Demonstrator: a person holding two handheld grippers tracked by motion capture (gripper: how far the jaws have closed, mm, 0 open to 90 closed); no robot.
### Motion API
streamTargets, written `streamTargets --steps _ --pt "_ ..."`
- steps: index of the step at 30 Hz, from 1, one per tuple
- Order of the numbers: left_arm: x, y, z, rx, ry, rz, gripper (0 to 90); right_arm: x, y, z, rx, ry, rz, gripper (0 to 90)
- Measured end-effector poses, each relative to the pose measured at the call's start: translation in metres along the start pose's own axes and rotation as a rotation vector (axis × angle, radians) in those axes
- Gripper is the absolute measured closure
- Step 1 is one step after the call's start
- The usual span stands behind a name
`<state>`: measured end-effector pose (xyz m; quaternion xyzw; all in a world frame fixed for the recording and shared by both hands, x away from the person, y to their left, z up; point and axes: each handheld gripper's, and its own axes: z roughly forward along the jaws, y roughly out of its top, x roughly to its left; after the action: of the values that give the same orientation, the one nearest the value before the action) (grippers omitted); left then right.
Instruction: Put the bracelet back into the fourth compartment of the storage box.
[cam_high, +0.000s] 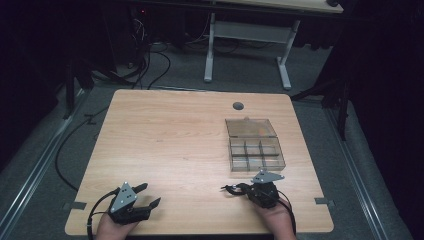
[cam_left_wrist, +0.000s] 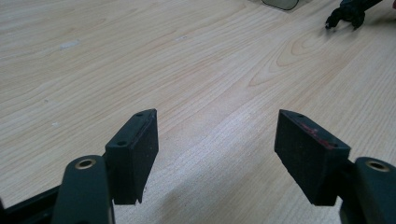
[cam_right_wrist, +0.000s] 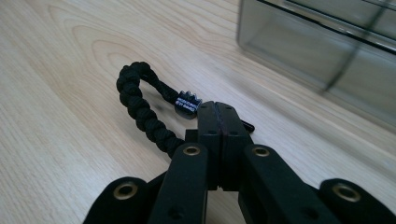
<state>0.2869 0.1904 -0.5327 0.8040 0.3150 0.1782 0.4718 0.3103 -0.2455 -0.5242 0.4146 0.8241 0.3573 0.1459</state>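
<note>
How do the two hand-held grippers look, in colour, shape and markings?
Both the left gripper and the right gripper are black, each topped by a grey three-cornered plate and trailing a black cable. Their jaws end in flat rectangular pads; brass-coloured rivets mark the linkages. One left pad shows reddish wear.

Left gripper rests near the table's near-left corner, jaws spread wide, held by the left hand. Right gripper sits at the near edge toward the right corner, jaws pressed together, gripped by the right hand.
</note>
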Motion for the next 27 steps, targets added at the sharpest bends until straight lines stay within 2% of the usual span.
streamTargets --steps 9,12,14,17,20,22,27 --pt "0.000 0.000 0.000 0.002 -0.001 0.001 31.0 -0.015 -0.012 -0.013 -0.003 -0.040 0.051 89.9" --pt "0.000 0.000 0.000 0.001 0.000 0.002 31.0 -0.017 -0.013 -0.018 -0.020 -0.041 0.060 89.6" --pt "0.000 0.000 0.000 0.000 0.000 0.003 31.0 -0.020 -0.012 -0.025 -0.059 -0.051 0.068 89.6" --pt "-0.001 0.000 0.001 0.001 0.000 0.005 31.1 -0.029 -0.013 -0.031 -0.082 -0.091 0.091 89.6" --pt "-0.001 0.000 0.001 0.002 0.002 0.009 31.1 -0.036 -0.016 -0.031 -0.078 -0.102 0.115 89.6" --pt "-0.001 0.000 0.001 0.003 0.002 0.008 31.2 -0.038 -0.016 -0.028 -0.065 -0.106 0.114 89.6" --pt "-0.001 0.000 0.000 -0.002 0.002 0.005 31.1 -0.036 -0.021 -0.024 -0.036 -0.094 0.108 89.4"
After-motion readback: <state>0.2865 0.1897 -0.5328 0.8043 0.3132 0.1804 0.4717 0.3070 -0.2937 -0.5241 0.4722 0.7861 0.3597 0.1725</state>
